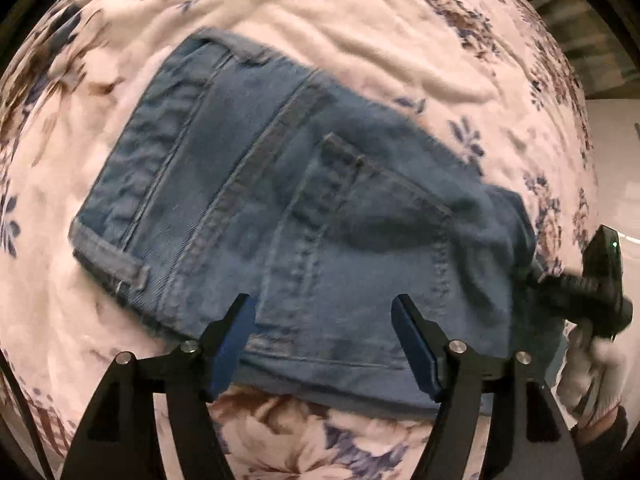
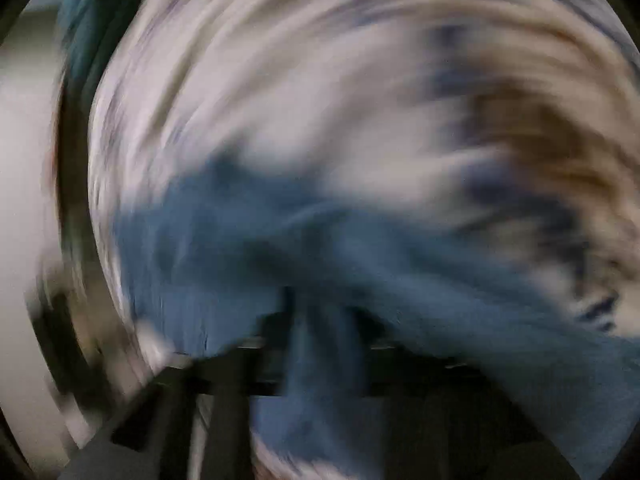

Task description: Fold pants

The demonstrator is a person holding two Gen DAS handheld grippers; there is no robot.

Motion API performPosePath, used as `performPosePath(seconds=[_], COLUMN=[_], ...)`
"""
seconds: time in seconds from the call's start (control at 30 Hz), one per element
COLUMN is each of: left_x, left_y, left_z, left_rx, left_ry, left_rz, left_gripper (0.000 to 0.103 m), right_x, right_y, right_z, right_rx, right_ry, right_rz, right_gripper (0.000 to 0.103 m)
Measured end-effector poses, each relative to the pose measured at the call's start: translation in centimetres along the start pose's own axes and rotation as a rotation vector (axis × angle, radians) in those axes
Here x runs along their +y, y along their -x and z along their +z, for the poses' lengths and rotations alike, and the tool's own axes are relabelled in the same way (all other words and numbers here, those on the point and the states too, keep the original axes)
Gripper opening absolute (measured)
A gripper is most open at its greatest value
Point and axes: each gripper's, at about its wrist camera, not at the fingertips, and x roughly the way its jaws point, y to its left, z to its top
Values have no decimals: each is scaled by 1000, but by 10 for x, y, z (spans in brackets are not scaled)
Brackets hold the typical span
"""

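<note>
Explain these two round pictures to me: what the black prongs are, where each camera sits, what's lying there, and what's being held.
A person holds a two-finger gripper in each hand, and a fisheye camera on each looks along its fingers. The sharp picture is from the left gripper: its blue-padded jaws stand open over folded jeans on a floral blanket, holding nothing. At its right edge you see the other gripper in a gloved hand. The blurred picture is from that right gripper, shut on a fold of the jeans; blur hides the details.
</note>
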Motion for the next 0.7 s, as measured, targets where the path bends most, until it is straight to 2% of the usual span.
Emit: performPosePath(seconds=[0.03, 0.07, 0.17, 0.23, 0.27, 0.3, 0.4, 0.47, 0.57, 0.7], left_x=[6, 8, 19, 30, 36, 43, 58, 72, 89, 99], left_y=[-1, -1, 5, 15, 20, 25, 40, 44, 37, 10], left_z=[-2, -2, -5, -8, -10, -12, -17, -18, -10, 9], left_rx=[-4, -7, -24, -46, -54, -65, -100, -122, -124, -99], left_ry=[12, 23, 80, 156, 187, 224, 288, 324, 375, 406], left_rz=[-4, -13, -57, -95, -100, -121, -119, -119, -132, -113], left_gripper=[69, 69, 69, 69, 69, 69, 69, 69, 69, 68], right_x=[-7, -8, 10, 13, 12, 9, -12, -27, -58, -76], right_y=[9, 17, 43, 60, 66, 65, 35, 16, 0, -18], right_z=[3, 0, -40, -89, -119, -138, -201, -226, -244, -240], right_rx=[-31, -52, -94, -144, -155, -153, -105, -116, -172, -241], right_ry=[-28, -29, 23, 33, 3, -21, -140, -252, -380, -485], right_rz=[21, 5, -46, -32, -24, -21, -16, 32, 102, 188], right_gripper=[1, 3, 15, 34, 54, 63, 63, 63, 63, 61])
